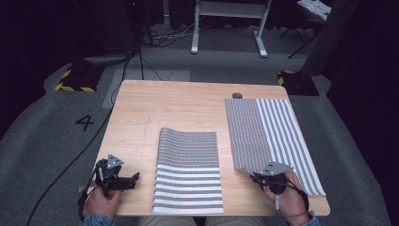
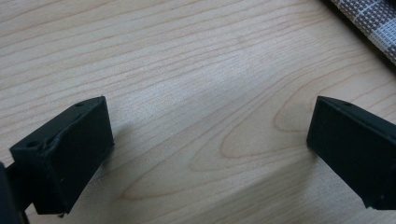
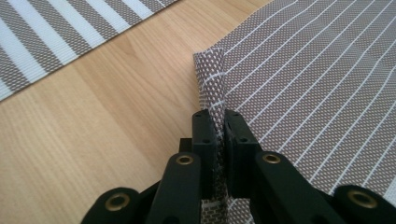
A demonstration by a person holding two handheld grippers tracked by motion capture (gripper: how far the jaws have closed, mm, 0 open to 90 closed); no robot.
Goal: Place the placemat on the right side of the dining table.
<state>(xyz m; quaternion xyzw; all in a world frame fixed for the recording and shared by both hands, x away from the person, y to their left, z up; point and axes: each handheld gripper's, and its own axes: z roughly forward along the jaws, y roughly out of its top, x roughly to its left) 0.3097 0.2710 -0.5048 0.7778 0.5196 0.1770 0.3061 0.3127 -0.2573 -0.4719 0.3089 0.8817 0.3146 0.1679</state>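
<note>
Woven brown-and-white striped cloth is the item in hand: the right placemat, lying at the right side of the wooden table. Its near-left corner stands pinched upright between the jaws of the right gripper. Those jaws are closed narrow on the fabric, with the folded edge running up out of the gap and past the tips. To the right of the jaws the mat shows its finer-lined underside, laid over itself; the broad-striped face lies beyond that in the high view. To the left of the jaws is bare wood, and past it the edge of the middle placemat, apart from the gripper.

In the high view the right gripper sits at the near edge of the right placemat, with the person's right hand behind it.

The left gripper has its jaws set wide apart, with bare table between them and nothing held. A corner of the middle placemat lies well ahead and to the right of its jaws, not touching either one. Seen from above, the left gripper rests low over the near-left table area, pointing toward the middle placemat.
</note>
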